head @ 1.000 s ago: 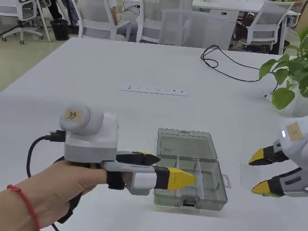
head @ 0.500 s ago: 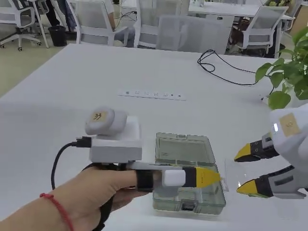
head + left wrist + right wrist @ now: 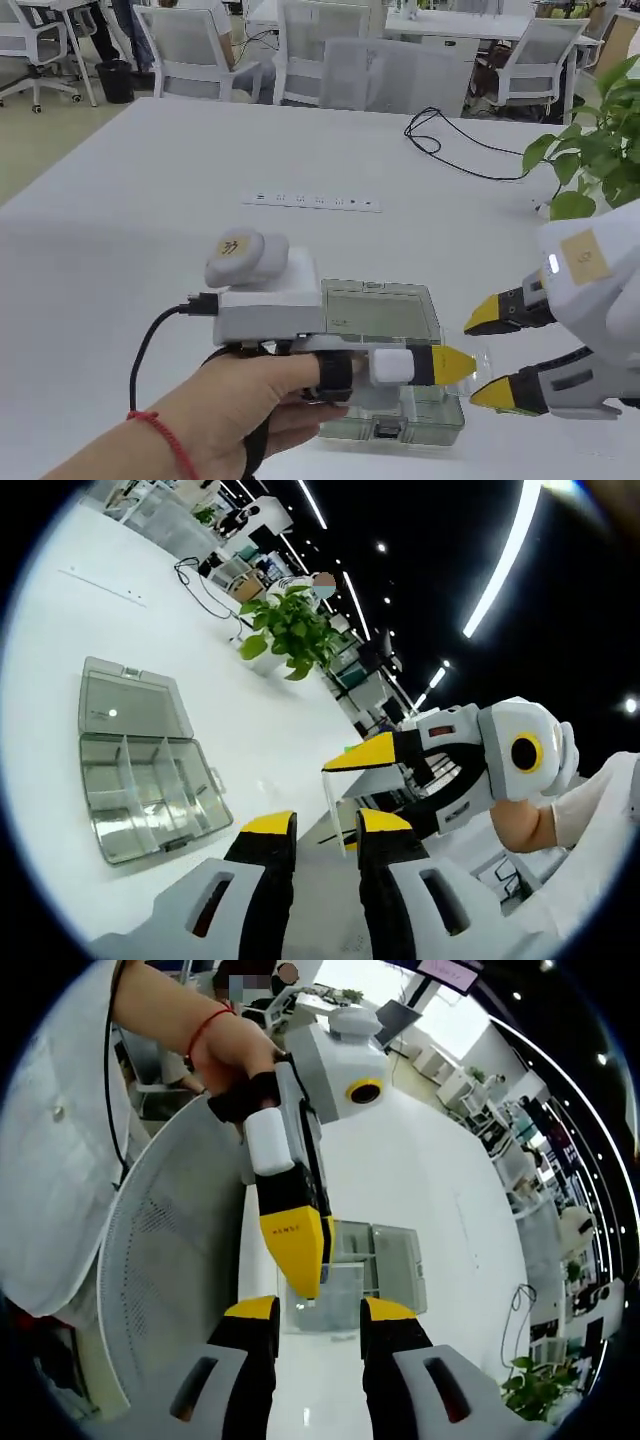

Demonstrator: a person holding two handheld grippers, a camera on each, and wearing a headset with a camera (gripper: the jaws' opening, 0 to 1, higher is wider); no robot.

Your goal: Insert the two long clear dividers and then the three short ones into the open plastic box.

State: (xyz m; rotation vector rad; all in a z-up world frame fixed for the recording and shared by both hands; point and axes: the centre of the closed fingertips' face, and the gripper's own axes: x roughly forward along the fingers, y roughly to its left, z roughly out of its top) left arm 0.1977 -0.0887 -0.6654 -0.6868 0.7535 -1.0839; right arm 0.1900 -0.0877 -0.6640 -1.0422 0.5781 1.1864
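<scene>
The open clear plastic box lies on the white table, lid flat behind the base, partly hidden by my left gripper. In the left gripper view the box shows clear dividers standing in its base. My left gripper is shut on a small clear divider, held in the air to the right of the box. That divider hangs between the wide-open jaws of my right gripper, whose yellow fingertips are apart from it above and below.
A white power strip lies mid-table, and a black cable loops at the far right. A green plant stands at the right edge. Office chairs line the far side of the table.
My left gripper has carried the divider rightward from over the box to between the right gripper's jaws. The right gripper has edged left toward it, still open.
</scene>
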